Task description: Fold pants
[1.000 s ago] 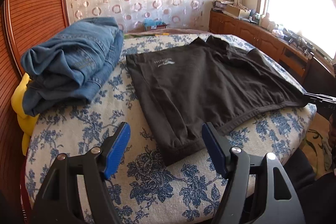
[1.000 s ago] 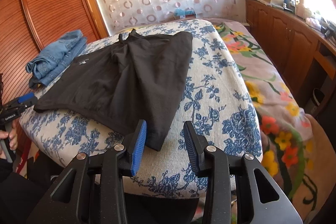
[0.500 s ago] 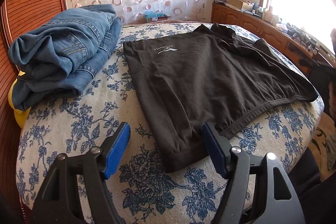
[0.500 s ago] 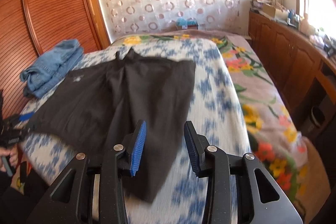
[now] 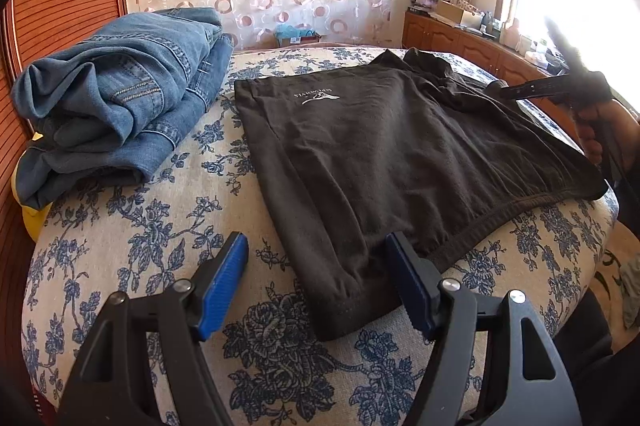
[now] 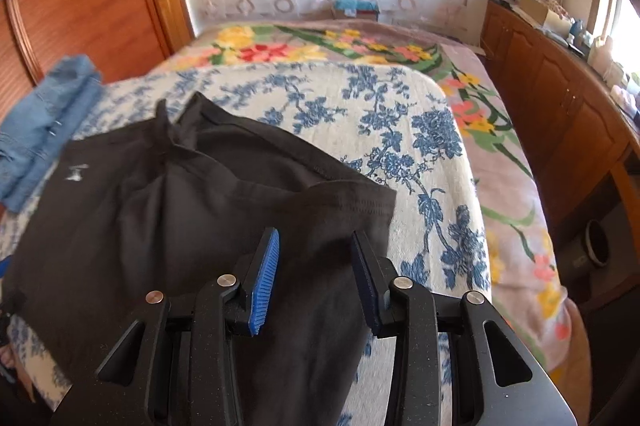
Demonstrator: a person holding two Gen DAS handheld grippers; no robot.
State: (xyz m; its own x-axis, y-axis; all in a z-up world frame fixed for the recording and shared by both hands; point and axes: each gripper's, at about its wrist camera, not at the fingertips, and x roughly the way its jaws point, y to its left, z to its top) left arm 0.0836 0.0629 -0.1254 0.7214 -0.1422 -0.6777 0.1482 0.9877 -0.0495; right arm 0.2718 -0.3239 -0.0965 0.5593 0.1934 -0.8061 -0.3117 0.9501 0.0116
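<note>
the black pants [image 5: 380, 162] lie flat across the near end of the bed [image 5: 132, 238], hems by its near edge. the left hand-held gripper [image 5: 316, 270] stands wide over one hem corner, holding nothing; the right hand-held gripper [image 6: 314, 266] is narrower, also empty, over the other leg. closing too shallow could pinch one layer only, skewing the fold; a drag might slide cloth off the edge.

In the right wrist view the folded jeans [image 6: 48, 114] at nine o'clock are motion-blurred and cut by the left edge. The black pants [image 6: 168, 210] run under the right gripper [image 6: 314, 266], hiding their near hem. In the left view the right hand [image 5: 600, 130] at three o'clock is blurred, perhaps gripping its tool.
</note>
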